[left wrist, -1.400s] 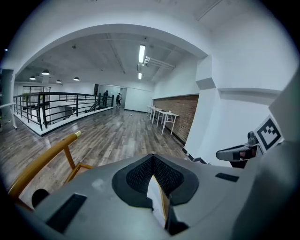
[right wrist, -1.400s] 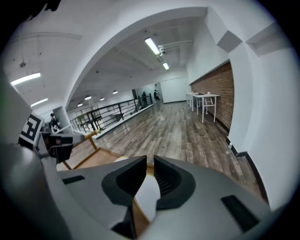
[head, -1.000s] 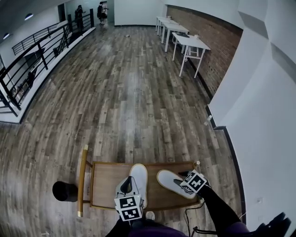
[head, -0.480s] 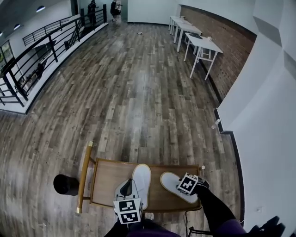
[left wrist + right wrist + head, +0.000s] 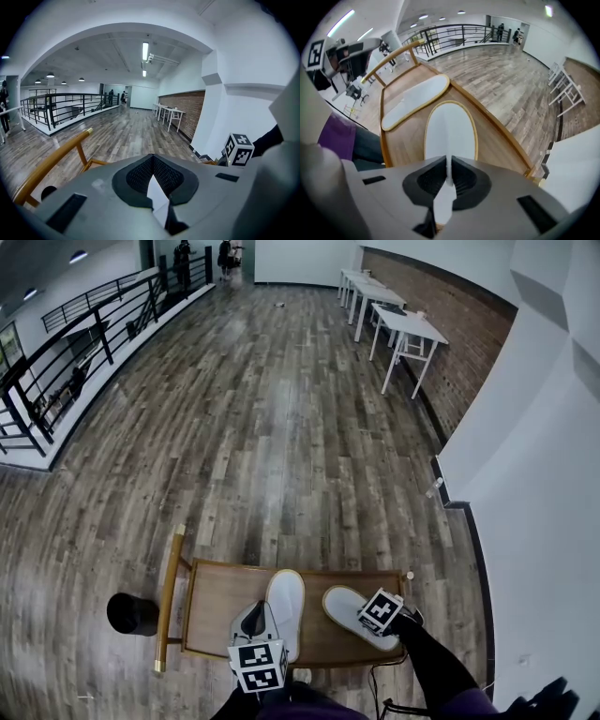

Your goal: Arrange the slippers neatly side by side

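Fingers point(image 5: 430, 176) just closed pinch right slipper point(image 5: 450, 133), right gripper point(image 5: 449, 176) pointing down; left gripper point(image 5: 152, 176) pinches left slipper point(image 5: 285, 601).

White is recorded on left slipper point(image 5: 286, 598) and right slipper point(image 5: 343, 606), both tan-edged. Brown wood grain is noted on table point(image 5: 217, 604); grey-brown planking on floor point(image 5: 281, 427), upper frame.

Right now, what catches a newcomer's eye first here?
Two white slippers lie on the wooden table at the head view's bottom: the left slipper straight, the right slipper at an angle to it. The left gripper pinches the left one's near edge; the right gripper has just been closing its jaws on the right one's.
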Demonstrator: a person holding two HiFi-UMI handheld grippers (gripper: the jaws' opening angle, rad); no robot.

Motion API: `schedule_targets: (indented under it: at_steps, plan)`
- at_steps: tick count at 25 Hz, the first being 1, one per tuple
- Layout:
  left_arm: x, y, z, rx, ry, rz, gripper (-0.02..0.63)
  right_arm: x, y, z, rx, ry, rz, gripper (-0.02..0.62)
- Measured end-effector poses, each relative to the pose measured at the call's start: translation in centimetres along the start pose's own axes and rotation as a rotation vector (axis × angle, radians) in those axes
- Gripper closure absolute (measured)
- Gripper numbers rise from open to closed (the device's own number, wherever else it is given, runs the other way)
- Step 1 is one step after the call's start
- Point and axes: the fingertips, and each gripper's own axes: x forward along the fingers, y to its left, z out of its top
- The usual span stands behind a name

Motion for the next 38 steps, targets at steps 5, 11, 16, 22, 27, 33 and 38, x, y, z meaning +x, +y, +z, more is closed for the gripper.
schedule_targets:
  at_steps: [5, 11, 16, 22, 27, 33, 38]
  plan:
    - [0.1, -0.1, 0.0, -0.017, -0.006, -0.001, 0.606, -2.3, 0.5, 1.6, 0.24, -0.11, 0.138, 0.581]
    - [-0.3, 0.1, -0.1, -0.038, -0.015, -0.005, 0.606, -3.7, 1.2, 3.1, 0.449, -0.187, 0.198, 0.581]
    - [-0.7, 0.5, -0.3, -0.051, -0.017, 0.009, 0.606, -2.6, 3.1, 4.3, 0.642, -0.248, 0.289, 0.581]
    - [-0.8, 0.8, -0.5, -0.051, -0.011, 0.018, 0.606, -0.3, 3.6, 5.5, 0.75, -0.24, 0.24, 0.581]
    - [-0.6, 1.4, -0.4, -0.052, -0.007, 0.027, 0.606, 0.9, 3.8, 6.8, 0.765, -0.22, 0.221, 0.581]
    - [-0.3, 1.8, -0.3, -0.048, -0.006, 0.029, 0.606, 2.0, 3.1, 6.7, 0.853, -0.197, 0.215, 0.581]
    - [-0.1, 2.1, -0.3, -0.05, -0.001, 0.032, 0.606, 2.2, 2.8, 7.0, 0.833, -0.188, 0.211, 0.581]
